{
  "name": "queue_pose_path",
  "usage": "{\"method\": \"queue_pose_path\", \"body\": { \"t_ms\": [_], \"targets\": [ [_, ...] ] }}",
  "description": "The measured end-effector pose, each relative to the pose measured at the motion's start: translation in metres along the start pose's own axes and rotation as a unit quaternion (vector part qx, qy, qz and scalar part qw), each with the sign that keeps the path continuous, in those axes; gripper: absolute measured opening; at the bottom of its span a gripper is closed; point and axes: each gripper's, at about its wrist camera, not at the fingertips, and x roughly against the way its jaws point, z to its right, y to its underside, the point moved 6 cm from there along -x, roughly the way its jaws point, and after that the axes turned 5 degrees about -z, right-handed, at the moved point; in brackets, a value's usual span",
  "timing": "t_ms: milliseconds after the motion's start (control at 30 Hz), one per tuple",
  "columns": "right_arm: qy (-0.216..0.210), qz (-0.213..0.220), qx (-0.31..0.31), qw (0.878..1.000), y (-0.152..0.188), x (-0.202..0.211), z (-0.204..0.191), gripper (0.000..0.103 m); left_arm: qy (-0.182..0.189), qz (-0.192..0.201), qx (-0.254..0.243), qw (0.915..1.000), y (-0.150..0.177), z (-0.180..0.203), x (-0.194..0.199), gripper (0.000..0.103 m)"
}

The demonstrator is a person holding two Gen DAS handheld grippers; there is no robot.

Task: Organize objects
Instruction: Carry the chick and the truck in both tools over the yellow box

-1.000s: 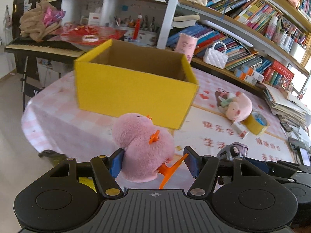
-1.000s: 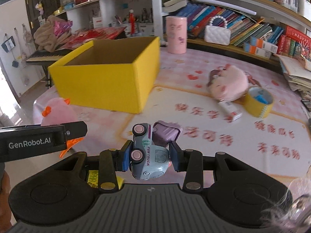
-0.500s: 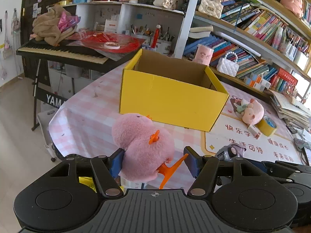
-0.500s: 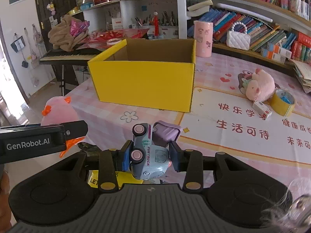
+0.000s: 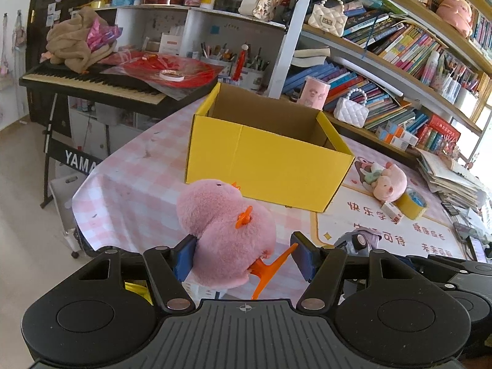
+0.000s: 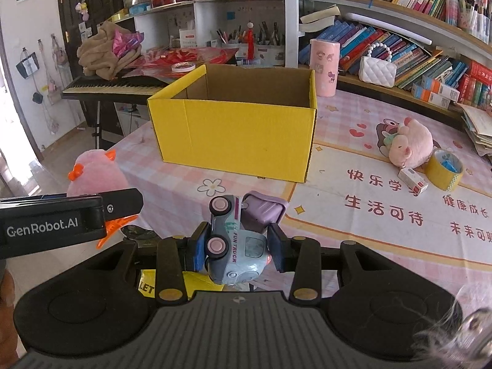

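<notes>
**Both claws loaded, yellow box ahead**

The left claw (image 5: 243, 256) is clenched on a pink plush chick (image 5: 226, 233): its 2 blue pads (image 5: 184, 256) press the soft body from either side, and an orange foot sticks out below toward the right pad. The chick is held off the surface, in front of the near edge.

The right claw (image 6: 236, 247) grips a toy truck (image 6: 235, 246), pale blue-grey with pink wheels and "FUN TRUCK" on its side. The truck is tipped on end between the pads, its purple rear part pointing up and away.

An open yellow box (image 6: 236, 135) stands on the pink checked surface (image 6: 172, 181), well ahead of both claws. What shows of its brown inside is bare; the bottom is hidden.

To the right of the box lie a pink plush pig (image 6: 407, 144), a roll of yellow tape (image 6: 444, 169) just beside it and a small white carton (image 6: 412, 180) touching or nearly touching the pig. A pink cup (image 6: 323, 67) stands behind the box near the bookshelf (image 6: 430, 46).
</notes>
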Motion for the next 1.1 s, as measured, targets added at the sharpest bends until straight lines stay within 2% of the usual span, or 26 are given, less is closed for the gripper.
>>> {"method": "queue_pose_path", "body": {
  "t_ms": [500, 700, 867, 1100],
  "targets": [
    [0.005, 0.009, 0.001, 1.0, -0.002, 0.004, -0.003, 0.038, 0.01, 0.019, -0.016, 0.9996, -0.004, 0.005, 0.008, 0.064],
    [0.012, 0.036, 0.002, 0.999, -0.015, 0.006, 0.001, 0.038, 0.013, 0.058, -0.029, 0.9978, -0.022, 0.012, 0.014, 0.065],
    [0.029, 0.083, 0.013, 0.996, -0.043, 0.005, 0.009, 0.038, 0.021, 0.093, -0.047, 0.9943, -0.051, 0.02, 0.014, 0.065],
    [0.031, 0.135, 0.019, 0.99, -0.108, -0.018, 0.024, 0.038, 0.02, 0.115, -0.051, 0.9919, -0.097, 0.025, -0.007, 0.065]
  ]
}}
